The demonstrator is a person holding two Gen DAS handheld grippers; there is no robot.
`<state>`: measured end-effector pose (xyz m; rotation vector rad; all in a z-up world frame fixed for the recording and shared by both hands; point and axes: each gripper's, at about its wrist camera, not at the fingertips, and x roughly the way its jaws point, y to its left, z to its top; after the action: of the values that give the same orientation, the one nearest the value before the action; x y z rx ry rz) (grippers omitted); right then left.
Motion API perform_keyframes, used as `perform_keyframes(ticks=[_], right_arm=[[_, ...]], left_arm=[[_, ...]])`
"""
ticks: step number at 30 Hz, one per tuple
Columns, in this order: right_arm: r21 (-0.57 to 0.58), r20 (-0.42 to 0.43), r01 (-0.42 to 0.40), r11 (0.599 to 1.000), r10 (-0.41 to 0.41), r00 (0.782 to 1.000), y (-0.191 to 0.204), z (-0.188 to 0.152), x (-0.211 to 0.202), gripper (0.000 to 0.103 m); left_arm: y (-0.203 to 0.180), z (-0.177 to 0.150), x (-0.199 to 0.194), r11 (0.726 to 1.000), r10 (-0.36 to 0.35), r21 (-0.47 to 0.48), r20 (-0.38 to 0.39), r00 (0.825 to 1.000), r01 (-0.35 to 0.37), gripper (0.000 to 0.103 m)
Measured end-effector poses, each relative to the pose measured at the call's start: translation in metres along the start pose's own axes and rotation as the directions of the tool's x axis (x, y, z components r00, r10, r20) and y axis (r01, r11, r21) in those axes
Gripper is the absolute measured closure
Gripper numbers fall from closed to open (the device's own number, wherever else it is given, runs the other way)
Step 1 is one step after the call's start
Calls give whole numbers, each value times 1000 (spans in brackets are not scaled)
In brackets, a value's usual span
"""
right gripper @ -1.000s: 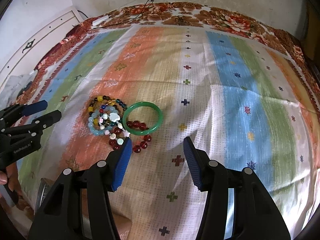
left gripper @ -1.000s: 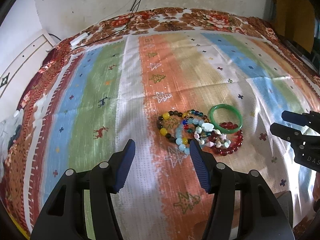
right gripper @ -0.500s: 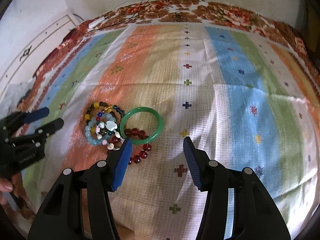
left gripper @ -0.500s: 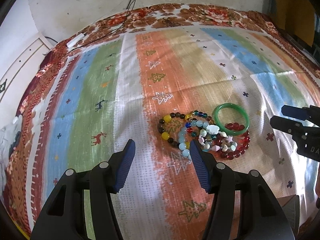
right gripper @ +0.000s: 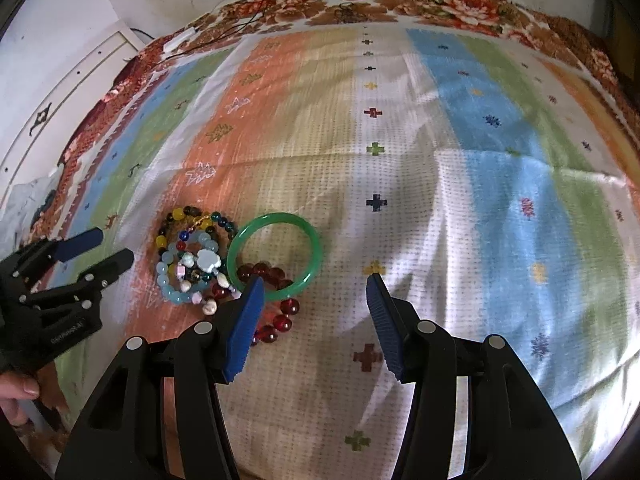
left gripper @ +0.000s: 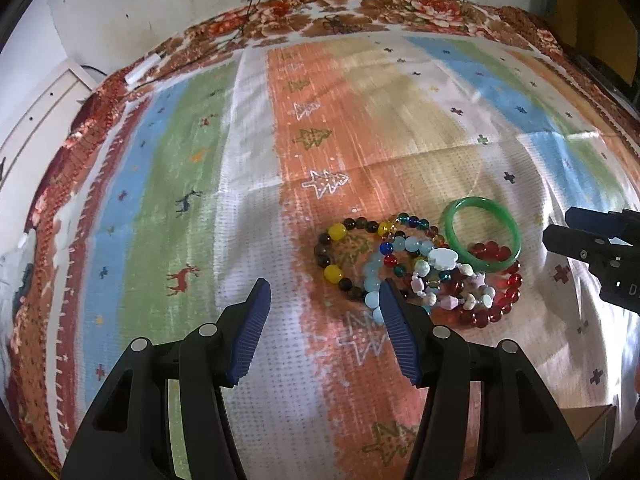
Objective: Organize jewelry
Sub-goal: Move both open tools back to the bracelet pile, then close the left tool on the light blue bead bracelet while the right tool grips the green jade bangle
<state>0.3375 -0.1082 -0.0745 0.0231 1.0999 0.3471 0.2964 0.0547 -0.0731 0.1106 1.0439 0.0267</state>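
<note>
A pile of bracelets lies on the striped cloth (left gripper: 248,208). It holds a green bangle (left gripper: 482,236), a red bead bracelet (left gripper: 496,304), a pale blue bead bracelet (left gripper: 374,280), a yellow and dark bead bracelet (left gripper: 334,252) and a white shell bracelet (left gripper: 444,258). My left gripper (left gripper: 324,296) is open and empty, its right finger just in front of the pile's left side. My right gripper (right gripper: 316,292) is open and empty; its left finger overlaps the green bangle (right gripper: 276,256) and the red beads (right gripper: 280,320) in the right wrist view.
The cloth (right gripper: 480,200) has a floral border (left gripper: 360,4) at the far edge by a white wall. Black cables (left gripper: 240,28) and a white plug (left gripper: 144,68) lie at the far left. A cardboard box corner (left gripper: 588,420) shows at the near right.
Both grippers have moved in closer to the bracelet pile, which now sits nearer and larger in both views. Both stay open. The bracelets have not moved.
</note>
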Motion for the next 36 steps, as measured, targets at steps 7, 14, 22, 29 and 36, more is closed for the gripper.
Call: perform_keyframes(ticks=[7,14,22,29,36], right_arm=[[60,-32,-5,998,7,999,-11,7,18,50],[43,-59,10,999,-8,998,-8,9,34,50],[29,-66,37,999,-35,997,-6,17,45,50],[16,-81,62,998,-60,995,-2,19,50,50],[10,-99,79,997,-77,992,1,19,54,50]], left_arm=[[2,6,20,1000,-7,-13,-33,999,7,46],[5,7,30,1000,-8,-6,-49,999,8,46],[-1,8,39,999,0,37,-53,999,2,46],[-4,11,47,998,-45,44,-71,996,48,49],[-8,4,56,996,-57,67,-112,992,64,70]])
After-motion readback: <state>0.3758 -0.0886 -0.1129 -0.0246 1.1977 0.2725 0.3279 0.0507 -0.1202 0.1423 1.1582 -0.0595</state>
